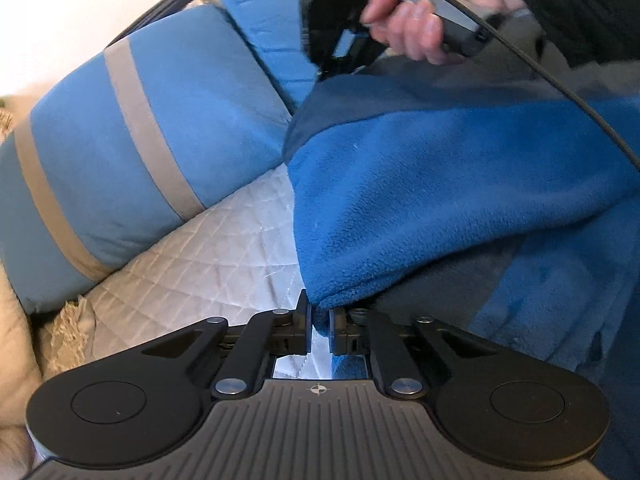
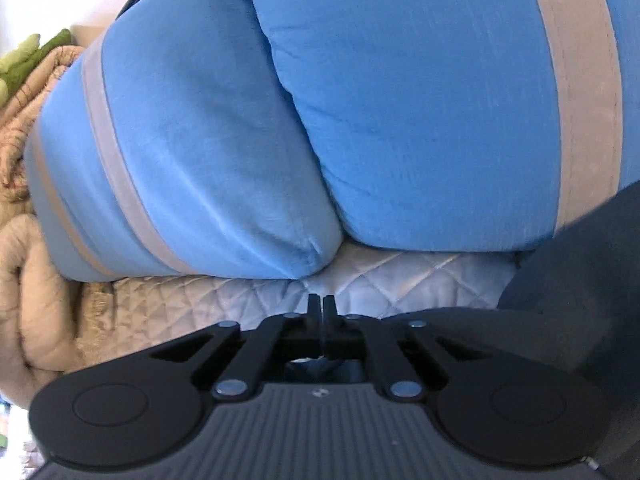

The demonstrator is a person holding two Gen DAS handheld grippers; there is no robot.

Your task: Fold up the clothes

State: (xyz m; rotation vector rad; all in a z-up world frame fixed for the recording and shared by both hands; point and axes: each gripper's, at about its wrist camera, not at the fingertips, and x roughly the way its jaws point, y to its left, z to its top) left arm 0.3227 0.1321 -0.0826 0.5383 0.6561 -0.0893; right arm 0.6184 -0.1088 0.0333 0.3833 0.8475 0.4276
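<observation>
At the left of your left wrist view, a light-blue pillow with grey bands [image 1: 132, 152] lies on the white quilted bedspread [image 1: 208, 264], and to the right of it your left gripper [image 1: 319, 320] is clamped on the near corner of the blue fleece garment [image 1: 440, 200], which drapes rightward and away toward the far right gripper [image 1: 344, 40] held in your right hand [image 1: 416, 20]. In your right wrist view, a beige blanket [image 2: 36, 280] sits at the far left, two light-blue pillows [image 2: 192, 152] fill the centre beyond the bedspread, and the right gripper's fingers [image 2: 313, 308] are pressed together, with fabric just visible beneath them; you cannot tell whether it is gripped.
</observation>
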